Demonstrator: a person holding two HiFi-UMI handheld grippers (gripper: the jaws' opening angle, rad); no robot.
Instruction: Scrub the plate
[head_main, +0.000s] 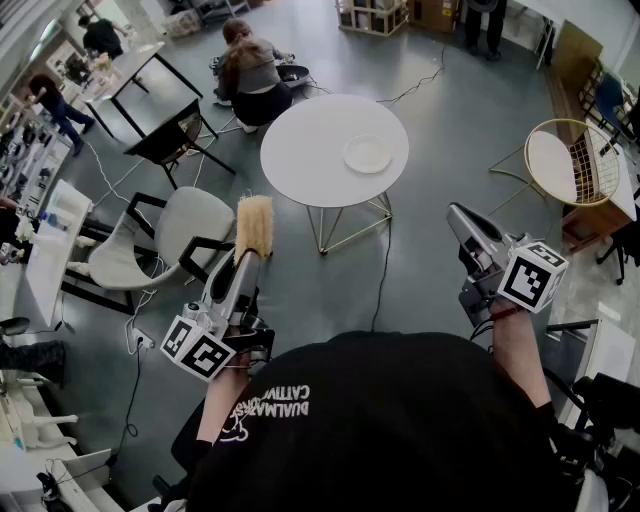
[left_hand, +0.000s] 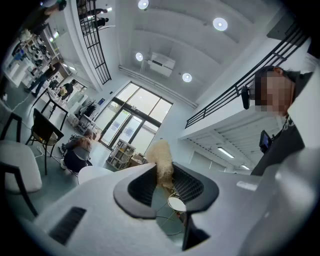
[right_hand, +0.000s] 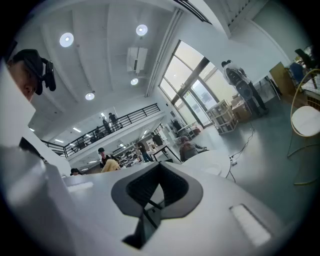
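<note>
White round worktop (head_main: 300, 160) on thin wire legs, well apart from the operator. The plate (head_main: 367, 154) sits on it right of centre, w/ nothing touching it.

Risks, largest item first:

1. **Worktop:** looks light, so a hard scrub stroke could rock or shove it.
2. **Floor cable (head_main: 382, 270):** runs from under the worktop toward the operator, so a step fwd could snag it.
3. **Plate:** lies loose w/ nothing steadying it. R tongs (head_main: 457, 214) are pressed together on nothing and held far from it, so a one-sided push from the bristles could skate it toward the edge.
4. **Brush (head_main: 254, 222):** L tongs (head_main: 246, 262) pinch its lower end, w/ the pale bristle head sticking out well past the tips. W/ that much overhang, downward pressure could twist it in the grip or lever it out.

Approach to the worktop is not yet made, so a misjudged reach is also possible.

Containers: the plate is the only one on the worktop. Seen from above it appears empty, w/ no food or water visible, though small residue would be too fine to make out at this range.
</note>
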